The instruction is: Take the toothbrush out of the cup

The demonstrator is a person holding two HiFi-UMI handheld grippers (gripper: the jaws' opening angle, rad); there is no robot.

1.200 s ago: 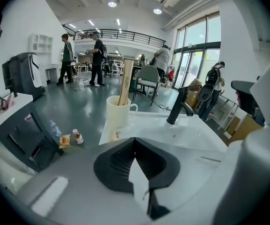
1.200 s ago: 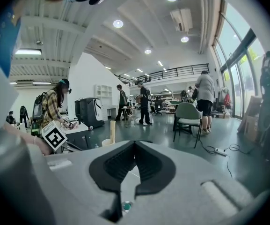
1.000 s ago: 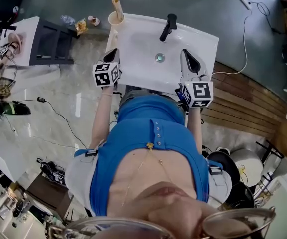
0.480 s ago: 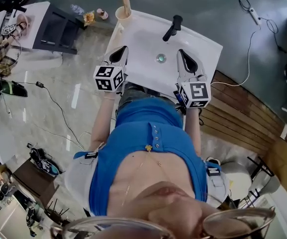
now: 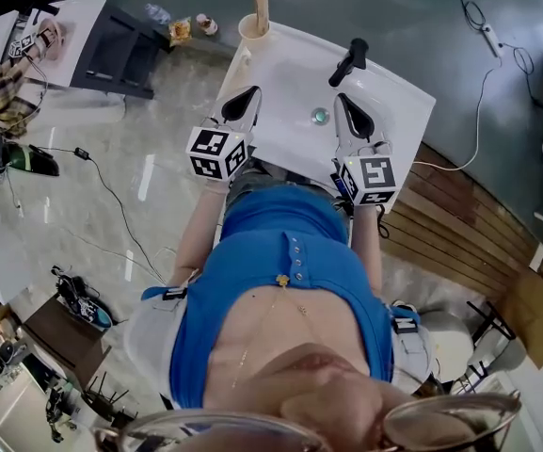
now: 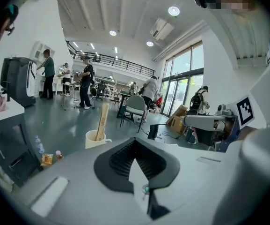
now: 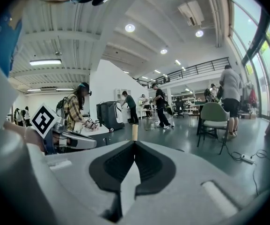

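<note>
I read the left gripper (image 5: 248, 95) and right gripper (image 5: 343, 101) with jaws clenched and empty, above the washbasin (image 5: 398, 97). The toothbrush (image 5: 262, 5) stands in the cup (image 5: 250, 30) on the basin's far-left corner, ahead of the left gripper. The faucet (image 5: 349, 61) stands ahead of the right gripper.

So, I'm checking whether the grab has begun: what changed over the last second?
The right tongs edged left toward the drain; the left tongs hardly moved against the sink. Nothing was taken or let go. Both stay shut and empty, and the toothbrush is still in the cup.
</note>
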